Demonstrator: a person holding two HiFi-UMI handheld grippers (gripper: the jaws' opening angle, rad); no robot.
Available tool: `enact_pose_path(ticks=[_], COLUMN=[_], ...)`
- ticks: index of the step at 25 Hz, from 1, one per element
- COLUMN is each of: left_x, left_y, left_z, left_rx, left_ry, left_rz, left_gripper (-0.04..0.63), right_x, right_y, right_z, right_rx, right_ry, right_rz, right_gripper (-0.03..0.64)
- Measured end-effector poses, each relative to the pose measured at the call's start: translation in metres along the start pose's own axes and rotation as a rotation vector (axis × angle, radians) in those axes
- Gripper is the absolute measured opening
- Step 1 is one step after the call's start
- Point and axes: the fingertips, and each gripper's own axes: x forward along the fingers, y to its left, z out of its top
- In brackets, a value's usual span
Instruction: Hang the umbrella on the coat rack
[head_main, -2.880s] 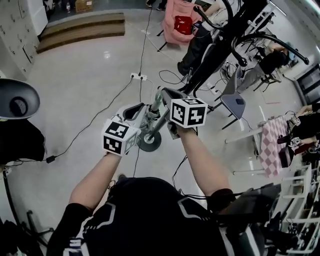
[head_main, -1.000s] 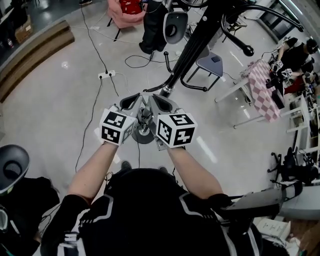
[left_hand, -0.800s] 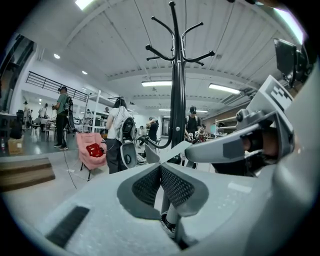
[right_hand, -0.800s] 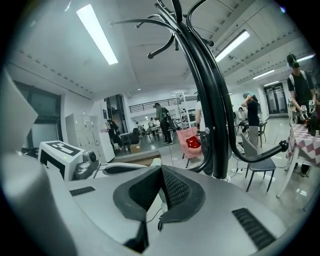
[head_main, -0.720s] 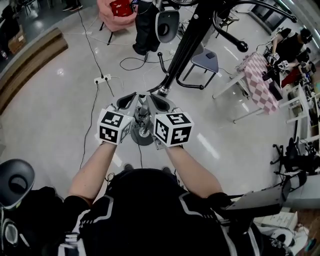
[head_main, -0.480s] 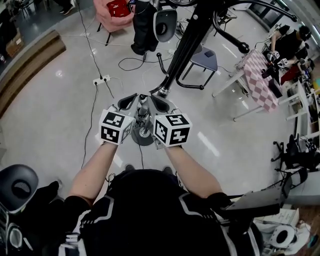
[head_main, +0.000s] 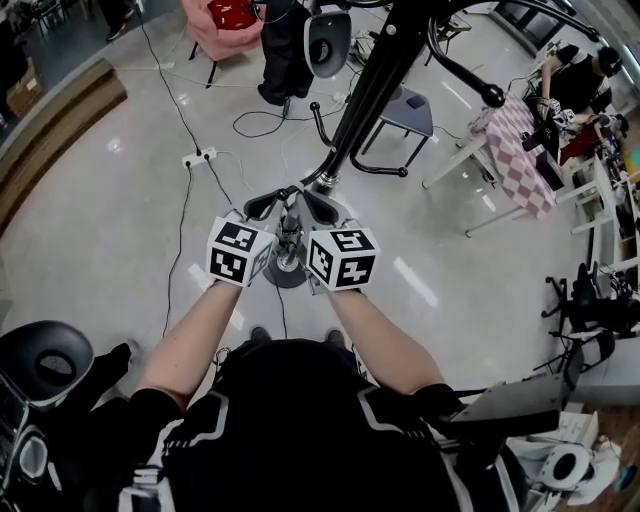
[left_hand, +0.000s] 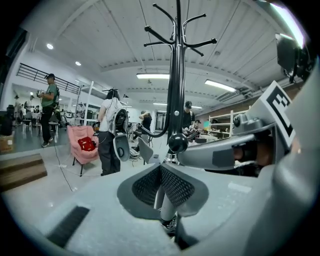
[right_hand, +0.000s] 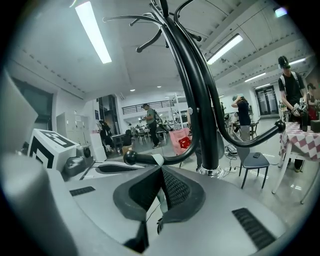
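Head view: umbrella (head_main: 288, 250) hanging just short of the coat rack (head_main: 365, 100).
Left tongs (left_hand: 160, 167) and right tongs (right_hand: 162, 170) both clenched on it, side by side, probably to steady the lift.

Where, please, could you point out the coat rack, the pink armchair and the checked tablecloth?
coat rack (head_main: 366, 100), head view, on its black upper pole.
pink armchair (left_hand: 75, 137), left gripper view, on its backrest.
checked tablecloth (head_main: 522, 165), head view, on the middle of the cloth.

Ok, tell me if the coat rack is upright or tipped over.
Upright: the coat rack stands vertical, its hooks spreading at the top.
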Motion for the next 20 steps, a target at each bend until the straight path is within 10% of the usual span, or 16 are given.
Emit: enact_pose_path(ticks=[20], left_x=[0.026], left_y=[-0.013], left_z=[-0.009], left_rx=[-0.004], left_ry=[-0.001], left_rz=[-0.012], left_gripper=[0.012], right_x=[0.008], right_y=[-0.018], right_z=[-0.01], right_rx=[-0.044], right_ry=[0.004], right_rz=[0.011], right_gripper=[0.008])
